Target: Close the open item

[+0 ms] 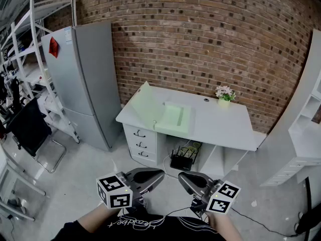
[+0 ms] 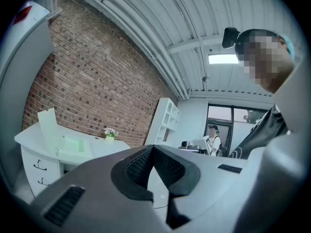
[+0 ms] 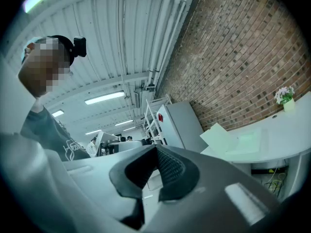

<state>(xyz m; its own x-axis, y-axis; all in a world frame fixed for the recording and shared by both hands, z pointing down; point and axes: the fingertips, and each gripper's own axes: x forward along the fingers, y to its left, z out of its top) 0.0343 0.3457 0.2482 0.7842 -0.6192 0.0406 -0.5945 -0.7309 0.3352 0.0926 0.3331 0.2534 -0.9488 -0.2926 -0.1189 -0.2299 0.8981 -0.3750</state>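
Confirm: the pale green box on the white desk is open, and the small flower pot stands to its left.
No. The head view shows the small flower pot to the right of the pale green box, which is open on the white desk.

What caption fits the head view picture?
Left gripper and right gripper, both shut, face a white desk holding an open pale-green box.
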